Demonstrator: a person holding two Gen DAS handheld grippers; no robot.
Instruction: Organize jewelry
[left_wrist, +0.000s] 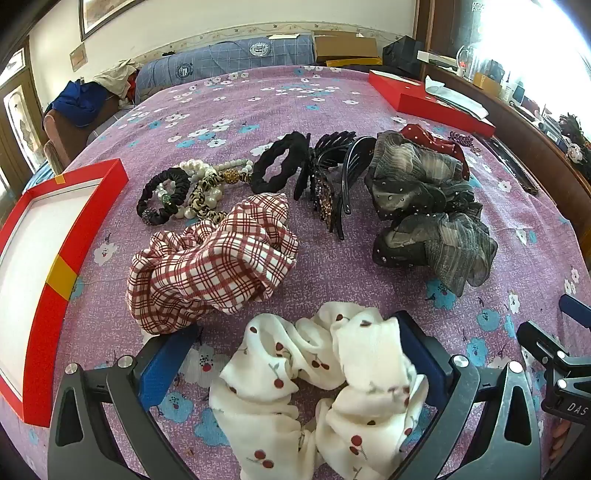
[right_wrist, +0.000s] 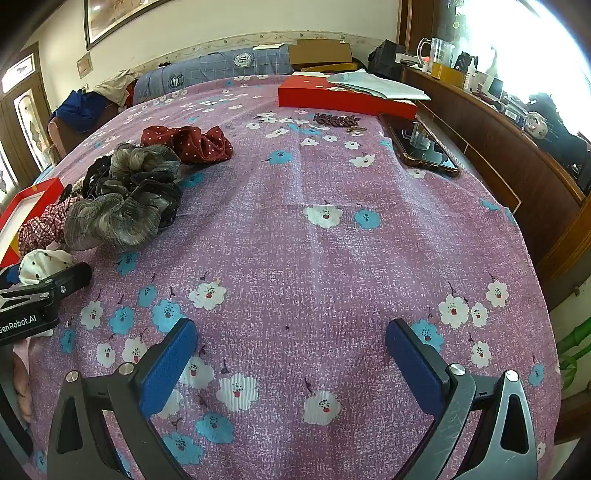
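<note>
Both claws gape wide; left claw (left_wrist: 291, 354) straddles cherry scrunchie (left_wrist: 317, 387).

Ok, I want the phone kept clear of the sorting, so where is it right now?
The phone shows only in the right wrist view, lying at the far right edge of the purple bedspread, just past the closed red box and beside the wooden sideboard.

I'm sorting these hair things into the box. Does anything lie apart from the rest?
Yes. A dark red leaf-shaped clip lies alone near the far red box, apart from the pile around the grey scrunchies. Nothing looks damaged.
</note>
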